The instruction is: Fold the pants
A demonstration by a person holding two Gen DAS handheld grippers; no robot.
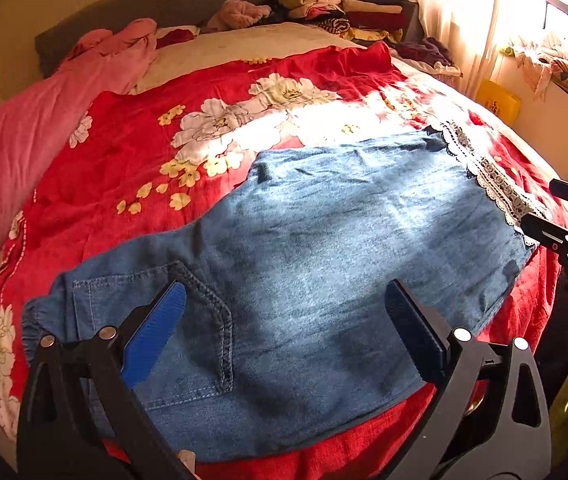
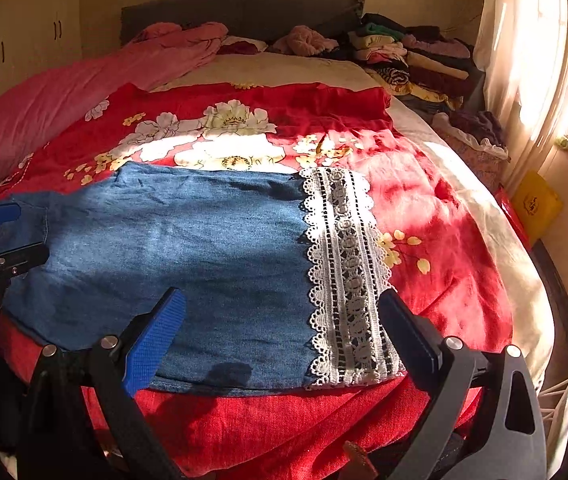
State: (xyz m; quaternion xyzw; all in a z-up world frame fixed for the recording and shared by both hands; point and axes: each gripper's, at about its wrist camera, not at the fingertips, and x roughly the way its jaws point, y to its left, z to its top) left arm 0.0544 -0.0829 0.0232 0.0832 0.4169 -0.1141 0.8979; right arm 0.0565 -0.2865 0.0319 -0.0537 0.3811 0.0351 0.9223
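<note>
Denim pants [image 1: 324,248] flat on bed [image 2: 436,208], left hand-held gripper [image 1: 284,332] and right hand-held gripper [image 2: 282,332] both spread wide, empty, above near edge, waistband partly hidden behind left one

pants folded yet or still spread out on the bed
Folded once lengthwise, it seems: the pants lie flat on the red blanket showing one leg's width, one back pocket and one lace cuff.

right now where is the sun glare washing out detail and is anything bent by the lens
Left wrist view: sun bleaches the floral blanket above the denim pants and the window. Right wrist view: glare on the curtain; the lace hem stays crisp. Both views bow the bed edges, fisheye style.
</note>
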